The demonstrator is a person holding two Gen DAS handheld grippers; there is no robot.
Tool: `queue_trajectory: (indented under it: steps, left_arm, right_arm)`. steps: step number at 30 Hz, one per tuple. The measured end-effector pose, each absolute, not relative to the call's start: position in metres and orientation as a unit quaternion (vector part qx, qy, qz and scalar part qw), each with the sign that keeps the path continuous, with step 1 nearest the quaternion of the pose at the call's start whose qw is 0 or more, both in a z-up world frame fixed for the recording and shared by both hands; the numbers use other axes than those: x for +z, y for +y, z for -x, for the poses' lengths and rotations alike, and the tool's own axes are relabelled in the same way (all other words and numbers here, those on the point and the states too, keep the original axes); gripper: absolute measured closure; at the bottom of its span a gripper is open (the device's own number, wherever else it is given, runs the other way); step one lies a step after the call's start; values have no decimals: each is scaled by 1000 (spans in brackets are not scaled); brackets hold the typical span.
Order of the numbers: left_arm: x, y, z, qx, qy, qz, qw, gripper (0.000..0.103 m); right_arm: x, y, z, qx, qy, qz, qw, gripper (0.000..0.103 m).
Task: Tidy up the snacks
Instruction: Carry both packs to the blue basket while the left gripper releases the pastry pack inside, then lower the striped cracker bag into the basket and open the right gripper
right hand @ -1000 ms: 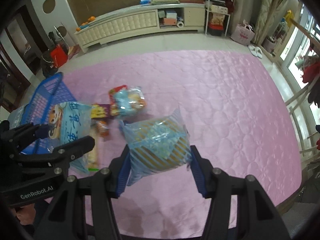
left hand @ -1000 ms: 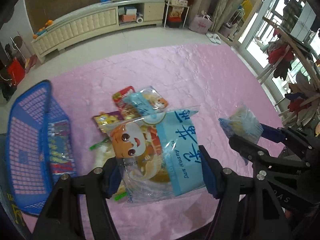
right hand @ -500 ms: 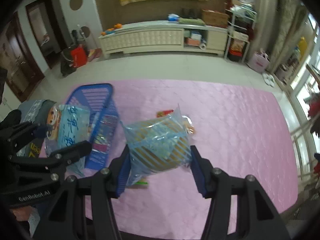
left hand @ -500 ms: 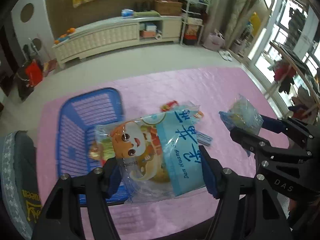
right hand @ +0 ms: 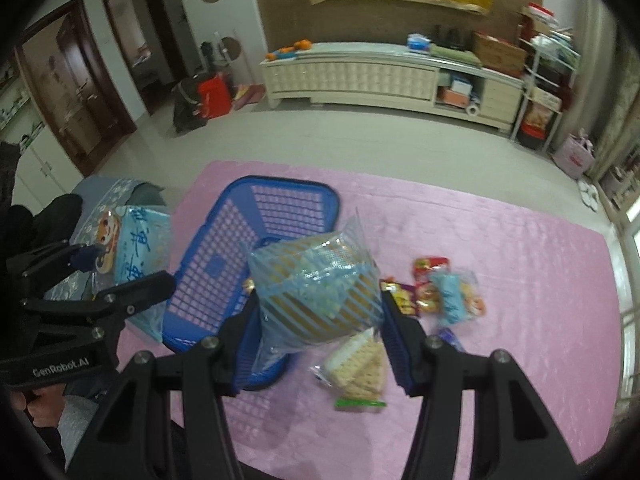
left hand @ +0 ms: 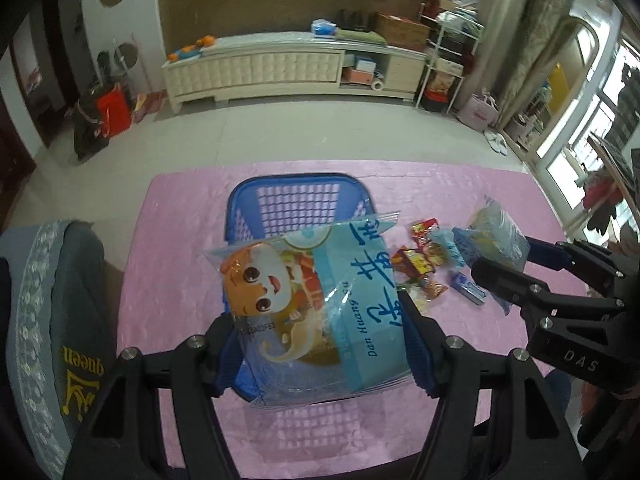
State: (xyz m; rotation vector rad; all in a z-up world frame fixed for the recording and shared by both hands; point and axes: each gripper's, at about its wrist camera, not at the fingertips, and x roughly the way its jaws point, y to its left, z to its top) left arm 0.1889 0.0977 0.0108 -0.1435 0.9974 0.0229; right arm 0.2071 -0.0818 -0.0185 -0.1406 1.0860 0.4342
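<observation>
Currently the pink quilted mat (left hand: 184, 240) fills mid-frame, with the blue mesh basket (left hand: 296, 200) at its centre-left. Left gripper (left hand: 320, 344) is clamped on the cartoon-cat snack bag (left hand: 304, 304), held over the basket; right gripper (right hand: 320, 336) pinches the blue-striped cracker bag (right hand: 316, 284) at centre frame above the basket's right edge. Loose snack packets (right hand: 436, 292) lie on the mat right of the basket, and a cracker pack (right hand: 356, 372) lower centre.

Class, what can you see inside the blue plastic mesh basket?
Bare lattice floor and walls of the blue plastic mesh basket show. Its near part is covered by the light-blue cartoon snack bag and the blue-striped clear bag.
</observation>
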Motion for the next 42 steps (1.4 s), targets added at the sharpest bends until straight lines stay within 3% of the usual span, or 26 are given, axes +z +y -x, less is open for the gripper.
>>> queue_trajectory:
  steps: [11, 22, 27, 42]
  left_arm:
    - [-42, 124, -191, -8, 508, 97, 856, 37]
    - [-80, 131, -203, 0, 535, 109, 838, 37]
    - [-72, 138, -194, -5, 530, 135, 837, 32]
    - [-39, 162, -159, 31, 499, 103, 860, 32]
  right_arm:
    - [-71, -50, -210, 214, 557, 92, 798, 43]
    - [-86, -38, -215, 205, 566, 114, 790, 43]
    - [-87, -40, -213, 204, 566, 119, 790, 43]
    - [-73, -18, -204, 235, 565, 100, 785, 43]
